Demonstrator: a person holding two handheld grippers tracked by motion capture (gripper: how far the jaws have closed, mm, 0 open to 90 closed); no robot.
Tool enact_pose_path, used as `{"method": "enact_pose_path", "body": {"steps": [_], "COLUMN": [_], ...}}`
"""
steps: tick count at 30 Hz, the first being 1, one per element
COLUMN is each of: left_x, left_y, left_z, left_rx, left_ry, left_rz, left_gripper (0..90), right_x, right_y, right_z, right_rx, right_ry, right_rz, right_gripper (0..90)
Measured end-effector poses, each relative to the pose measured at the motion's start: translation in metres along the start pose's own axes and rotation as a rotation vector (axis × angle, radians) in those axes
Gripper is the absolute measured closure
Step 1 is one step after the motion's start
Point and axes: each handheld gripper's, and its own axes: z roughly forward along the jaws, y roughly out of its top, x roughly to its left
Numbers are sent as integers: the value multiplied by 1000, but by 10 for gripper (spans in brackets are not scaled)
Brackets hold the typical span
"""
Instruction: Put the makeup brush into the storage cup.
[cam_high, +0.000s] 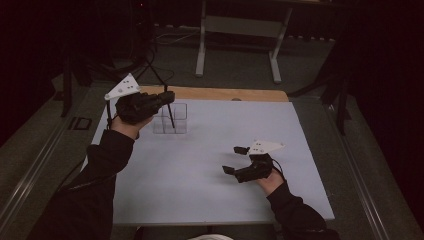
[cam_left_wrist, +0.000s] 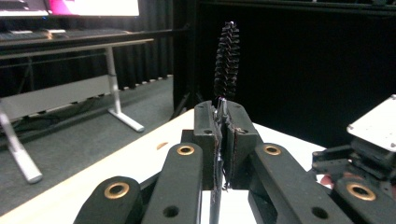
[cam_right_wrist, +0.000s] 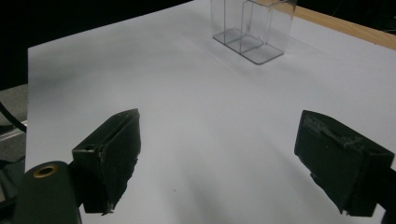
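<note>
While the left tool (cam_left_wrist: 223, 122) clamps the bristle brush (cam_left_wrist: 227, 60), probably bound for the clear organizer (cam_high: 170, 119), it should descend vertically; the right tool (cam_right_wrist: 229, 163) gapes idle.

clear glossy plastic organizer (cam_right_wrist: 252, 30) – bristly black brush (cam_left_wrist: 227, 60) – matt white table (cam_high: 210, 170).

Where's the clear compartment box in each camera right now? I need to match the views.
High view: the clear compartment box stands at the table's far left, just right of the left gripper, partly behind the black brush it holds.
Left gripper view: I can't make the box out; the shut jaws clamp the brush.
Right gripper view: top centre, beyond the open right gripper.
Shared landmark: the table's wooden far edge.
</note>
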Motion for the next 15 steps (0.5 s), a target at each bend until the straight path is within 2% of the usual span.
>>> {"method": "enact_pose_path", "body": {"steps": [7, 15], "left_x": [12, 29], "left_y": [10, 22], "left_z": [1, 6], "left_rx": [-5, -15], "left_ry": [36, 81], "left_rz": [5, 19], "left_gripper": [860, 859], "right_x": [1, 2], "right_y": [-1, -2], "right_z": [-6, -4], "right_rx": [-15, -4], "right_ry": [6, 13], "right_rz": [5, 6], "right_gripper": [144, 144]}}
